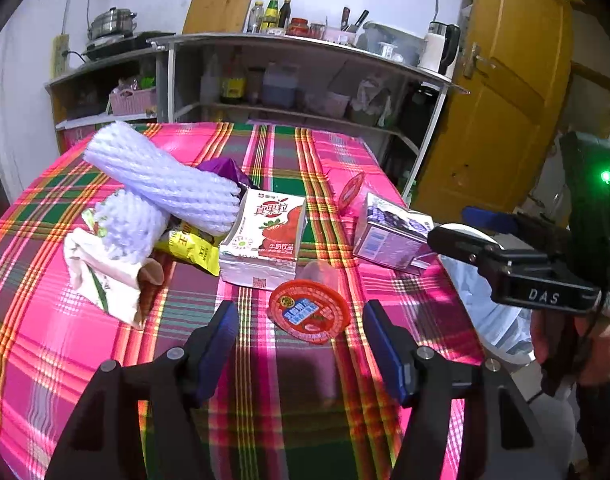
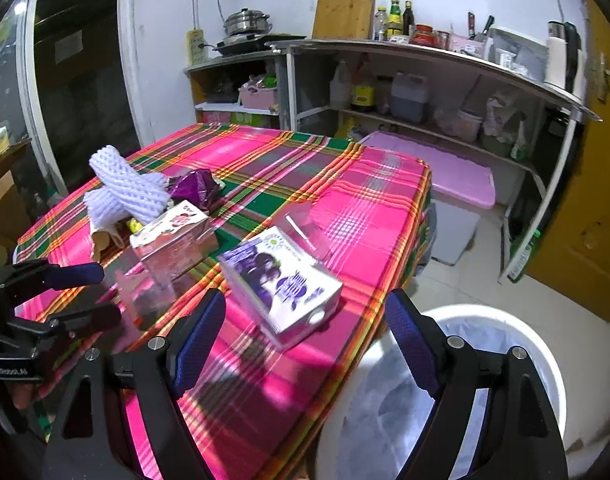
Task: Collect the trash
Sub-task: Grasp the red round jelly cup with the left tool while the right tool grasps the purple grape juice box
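Trash lies on the plaid tablecloth [image 1: 65,340]. A jelly cup with a red lid [image 1: 317,320] sits just ahead of my open left gripper [image 1: 301,312], between its fingertips but untouched. Behind it are a strawberry milk carton [image 1: 265,240], white foam nets [image 1: 161,180], a yellow wrapper [image 1: 193,248] and a paper wrapper [image 1: 101,276]. My right gripper [image 2: 307,300] is open, and a purple drink carton [image 2: 281,280] lies just ahead between its fingertips, not pressed. A white lined trash bin [image 2: 465,360] stands on the floor by the table's corner, under the right gripper.
A clear plastic cup [image 2: 305,224] and a purple wrapper [image 2: 197,188] also lie on the cloth. Behind the table stands a shelf [image 2: 425,56] with bottles and a kettle. A pink-lidded box [image 2: 445,176] is on the floor, and a yellow door [image 1: 497,100] is at the right.
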{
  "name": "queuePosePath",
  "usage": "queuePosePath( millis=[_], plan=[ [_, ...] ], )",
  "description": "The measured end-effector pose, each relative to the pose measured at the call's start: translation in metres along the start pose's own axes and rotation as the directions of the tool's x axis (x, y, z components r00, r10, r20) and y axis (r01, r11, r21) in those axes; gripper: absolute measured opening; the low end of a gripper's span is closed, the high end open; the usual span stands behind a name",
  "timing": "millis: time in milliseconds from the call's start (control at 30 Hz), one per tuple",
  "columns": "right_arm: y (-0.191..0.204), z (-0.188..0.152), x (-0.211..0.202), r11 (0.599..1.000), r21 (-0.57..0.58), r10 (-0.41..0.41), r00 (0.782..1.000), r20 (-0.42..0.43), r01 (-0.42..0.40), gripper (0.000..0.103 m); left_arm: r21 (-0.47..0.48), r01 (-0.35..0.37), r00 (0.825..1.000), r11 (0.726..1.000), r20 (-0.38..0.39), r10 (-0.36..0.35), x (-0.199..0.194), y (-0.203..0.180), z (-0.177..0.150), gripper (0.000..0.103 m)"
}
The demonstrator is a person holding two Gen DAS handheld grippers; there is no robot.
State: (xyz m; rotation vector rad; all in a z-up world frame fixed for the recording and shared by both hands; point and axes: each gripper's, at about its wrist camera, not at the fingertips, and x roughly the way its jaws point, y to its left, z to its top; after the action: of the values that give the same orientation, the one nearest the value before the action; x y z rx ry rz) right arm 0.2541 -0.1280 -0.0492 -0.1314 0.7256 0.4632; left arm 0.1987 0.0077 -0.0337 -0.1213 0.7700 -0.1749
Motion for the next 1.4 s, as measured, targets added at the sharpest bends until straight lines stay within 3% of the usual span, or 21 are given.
queuePosePath(
  millis=[333, 467, 533, 667, 1133, 1400],
  plan=[
    [-0.005, 0.011, 0.024, 0.995, -0.048, 0.081, 0.996, -0.042, -0.083, 0.082, 0.011, 0.010, 0.999, 1.000, -0.033, -0.009, 0.022, -0.006, 0.003, 0.064],
    [-0.003, 0.013, 0.031, 0.993, -0.033, 0.112, 0.991, -0.077, -0.115, 0.082, 0.013, 0.010, 0.999, 1.000, -0.042, -0.010, 0.025, -0.005, 0.002, 0.053],
    [-0.004, 0.014, 0.033, 0.991, -0.013, 0.135, 0.987, -0.087, -0.136, 0.069, 0.010, 0.012, 0.999, 1.000, -0.044, -0.011, 0.026, -0.005, 0.002, 0.047],
    [0.001, 0.013, 0.032, 0.988, -0.023, 0.147, 0.985, -0.094, -0.150, 0.066, 0.006, 0.015, 0.999, 1.000, -0.032, -0.015, 0.023, -0.005, 0.000, 0.046],
    [0.016, -0.006, 0.005, 0.993, 0.001, 0.119, 0.988, -0.094, -0.119, 0.059, 0.010, 0.014, 1.000, 1.000, 0.008, -0.014, 0.002, -0.006, -0.008, 0.044],
    [0.023, -0.023, -0.025, 0.996, 0.047, 0.082, 0.996, -0.045, -0.080, 0.059, 0.009, 0.014, 0.999, 1.000, 0.032, -0.015, -0.019, -0.005, -0.012, 0.044]
  ],
)
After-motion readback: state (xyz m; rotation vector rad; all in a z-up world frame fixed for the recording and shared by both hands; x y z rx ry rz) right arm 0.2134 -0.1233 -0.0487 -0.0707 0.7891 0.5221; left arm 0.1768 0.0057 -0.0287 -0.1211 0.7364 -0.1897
